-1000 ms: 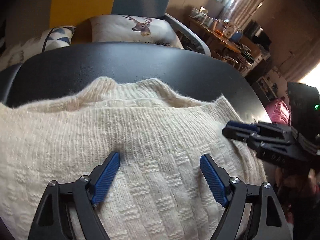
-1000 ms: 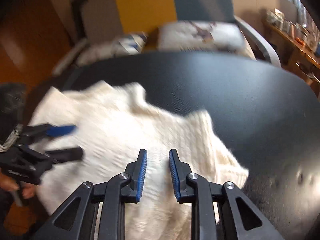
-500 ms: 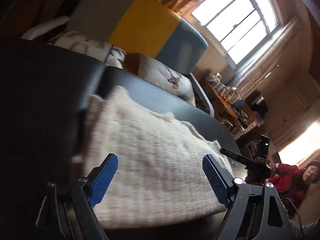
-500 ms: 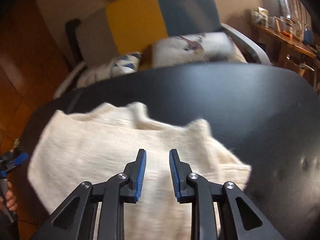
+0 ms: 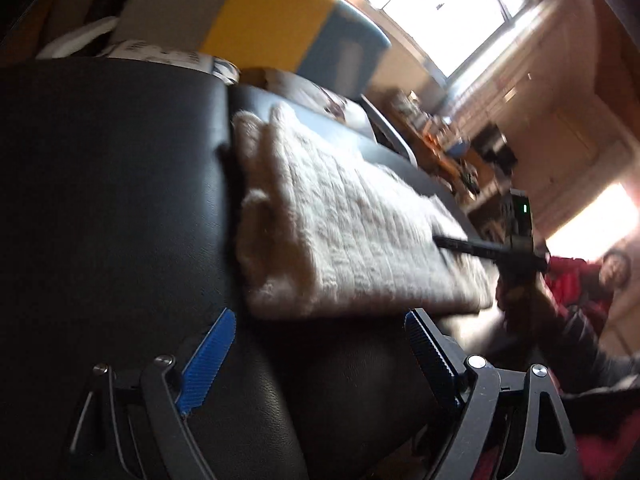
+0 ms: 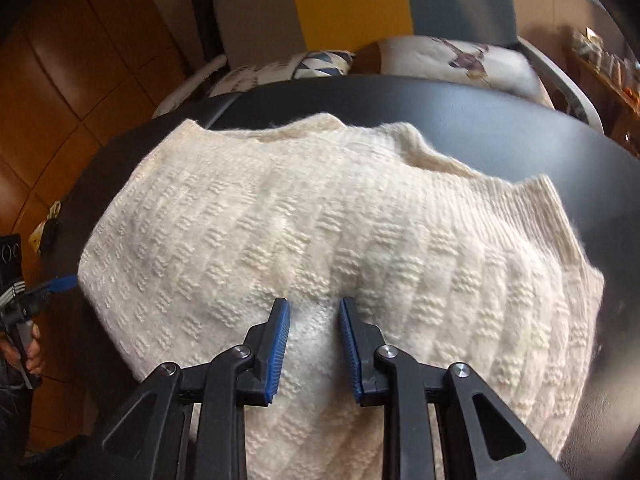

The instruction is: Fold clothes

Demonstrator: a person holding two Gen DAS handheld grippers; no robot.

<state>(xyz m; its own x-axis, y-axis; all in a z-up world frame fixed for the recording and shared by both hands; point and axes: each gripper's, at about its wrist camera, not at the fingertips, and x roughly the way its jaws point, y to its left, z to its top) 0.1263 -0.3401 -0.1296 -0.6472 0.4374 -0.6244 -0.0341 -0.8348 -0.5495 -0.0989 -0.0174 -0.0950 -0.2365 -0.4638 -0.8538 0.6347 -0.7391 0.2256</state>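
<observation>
A cream knitted sweater [image 6: 320, 208] lies folded on a black padded table [image 6: 500, 120]. My right gripper [image 6: 314, 308] sits low over the sweater's near middle, its jaws nearly together with a puckered ridge of knit pinched between them. In the left wrist view the sweater [image 5: 340, 232] is a tilted slab, and the right gripper [image 5: 456, 245] pokes onto its far end. My left gripper [image 5: 320, 322] is open and holds nothing, just off the sweater's near edge over bare table [image 5: 100, 208]. It also shows at the left rim of the right wrist view as the left gripper [image 6: 48, 292], held by a hand.
Behind the table stands a sofa [image 6: 352, 4] with grey, yellow and blue back panels and patterned cushions [image 6: 460, 60]. A cluttered shelf [image 5: 448, 136] and a bright window [image 5: 440, 4] lie beyond. A person in red [image 5: 576, 280] is at the table's side.
My left gripper has come off the top of the sweater and swung out past its edge, tilting. The right gripper has moved in from the sweater's right side to its middle and come closer.
</observation>
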